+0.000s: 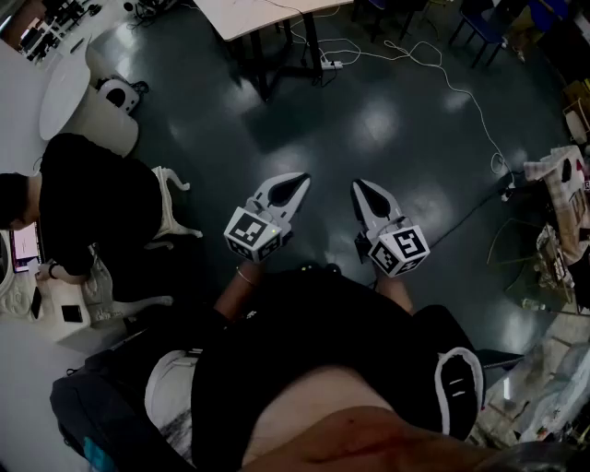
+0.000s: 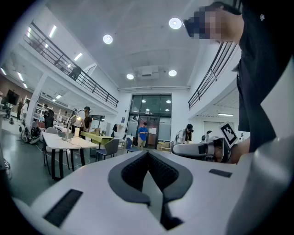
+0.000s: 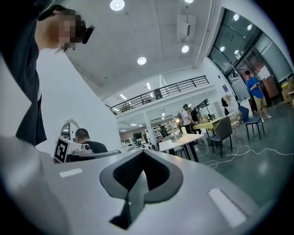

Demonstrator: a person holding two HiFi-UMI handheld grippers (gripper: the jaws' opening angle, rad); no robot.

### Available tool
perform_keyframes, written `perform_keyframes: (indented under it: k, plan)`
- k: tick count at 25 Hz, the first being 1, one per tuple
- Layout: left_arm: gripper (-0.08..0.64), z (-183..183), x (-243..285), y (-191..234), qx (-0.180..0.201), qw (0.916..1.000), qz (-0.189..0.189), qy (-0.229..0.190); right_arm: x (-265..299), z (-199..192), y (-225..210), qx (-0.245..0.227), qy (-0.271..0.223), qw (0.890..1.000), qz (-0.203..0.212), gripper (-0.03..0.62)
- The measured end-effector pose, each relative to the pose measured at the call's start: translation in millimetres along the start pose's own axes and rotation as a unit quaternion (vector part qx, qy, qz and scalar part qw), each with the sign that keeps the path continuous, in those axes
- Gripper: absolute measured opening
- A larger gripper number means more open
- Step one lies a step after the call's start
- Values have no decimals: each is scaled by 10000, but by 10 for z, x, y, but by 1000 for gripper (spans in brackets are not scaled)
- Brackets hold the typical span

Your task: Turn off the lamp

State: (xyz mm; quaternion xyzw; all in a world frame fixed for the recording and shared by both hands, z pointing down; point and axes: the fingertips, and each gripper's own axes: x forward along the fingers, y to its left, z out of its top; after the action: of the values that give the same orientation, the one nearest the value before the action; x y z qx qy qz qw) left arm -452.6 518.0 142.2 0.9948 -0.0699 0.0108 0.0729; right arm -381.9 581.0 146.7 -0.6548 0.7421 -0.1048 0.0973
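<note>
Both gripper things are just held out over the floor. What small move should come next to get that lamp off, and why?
Probably a step toward the white table where the lit, thin-armed desk lamp stands. It looks far off across the hall, and the left gripper and right gripper are both shut and empty, over dark floor.

The slim silver desk lamp (image 2: 69, 128), toward the left end of the long white-topped table (image 2: 57, 142), is too small to show any switch, and the head view's top edge cuts off the pale tabletop (image 1: 267, 13).
</note>
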Motion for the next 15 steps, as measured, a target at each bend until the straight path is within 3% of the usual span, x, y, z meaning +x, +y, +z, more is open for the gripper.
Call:
perform_keyframes:
  k: [10,15]
  plan:
    - [6,31,22,-53,26,10000,-23,-79,-23,22,-44,-30,-34,10000,21,0]
    - [6,-57,1,-6,-31,9999,145,17,-58,41,-69,56,-129,9999,23,0]
